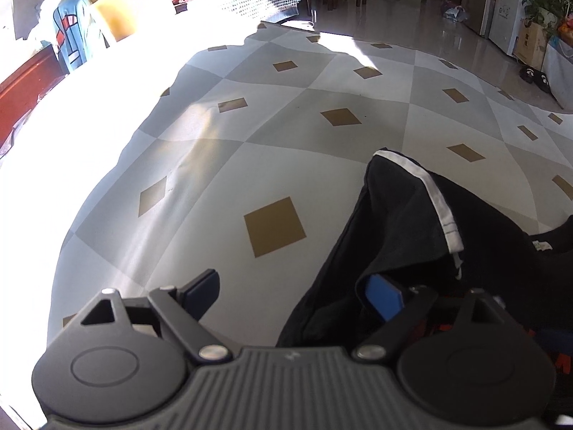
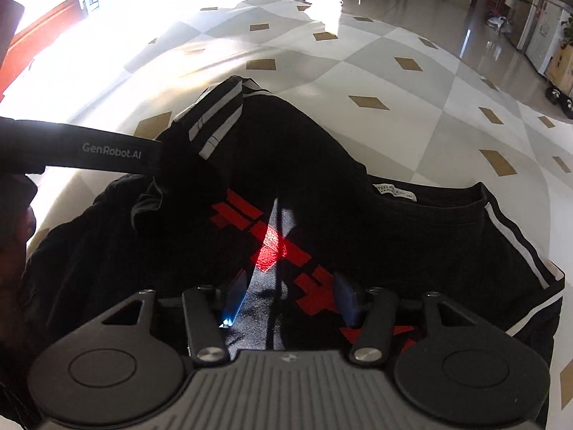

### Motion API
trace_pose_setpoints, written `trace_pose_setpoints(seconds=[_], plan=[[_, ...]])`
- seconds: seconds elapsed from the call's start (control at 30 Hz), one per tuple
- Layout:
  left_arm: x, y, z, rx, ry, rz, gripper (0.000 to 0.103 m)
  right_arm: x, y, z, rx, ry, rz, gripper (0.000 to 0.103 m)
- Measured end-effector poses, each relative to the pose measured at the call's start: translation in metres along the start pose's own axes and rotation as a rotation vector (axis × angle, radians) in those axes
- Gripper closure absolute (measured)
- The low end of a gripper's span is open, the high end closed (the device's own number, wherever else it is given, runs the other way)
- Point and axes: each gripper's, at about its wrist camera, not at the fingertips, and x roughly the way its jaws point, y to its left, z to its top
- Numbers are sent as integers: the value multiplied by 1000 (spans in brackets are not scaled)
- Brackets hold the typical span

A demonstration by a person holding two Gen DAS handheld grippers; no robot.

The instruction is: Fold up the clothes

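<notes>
Black shirt point(image 2: 322, 186) on checked mat point(image 1: 279, 114), sleeve point(image 1: 404, 215) folded over. Left gripper point(image 1: 292, 295) wide open, one pad under sleeve edge. Right gripper point(image 2: 292, 295) open, empty, above red print point(image 2: 275, 251).

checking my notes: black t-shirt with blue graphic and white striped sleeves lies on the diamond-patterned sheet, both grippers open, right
Not quite: the graphic on the black t-shirt is red, not blue, as the right wrist view shows. The rest holds: white striped sleeves, the diamond-patterned sheet, and the left gripper and right gripper both open.
</notes>
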Motion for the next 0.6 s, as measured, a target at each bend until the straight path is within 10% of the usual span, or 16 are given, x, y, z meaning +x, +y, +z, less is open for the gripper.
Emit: trace_pose_setpoints(seconds=[0.37, 0.6], plan=[[-4, 24, 19, -36, -87, 169, 15, 0, 5, -2, -18, -16, -3, 40], [-19, 36, 26, -100, -92, 99, 14, 1, 5, -3, -13, -35, -2, 35]])
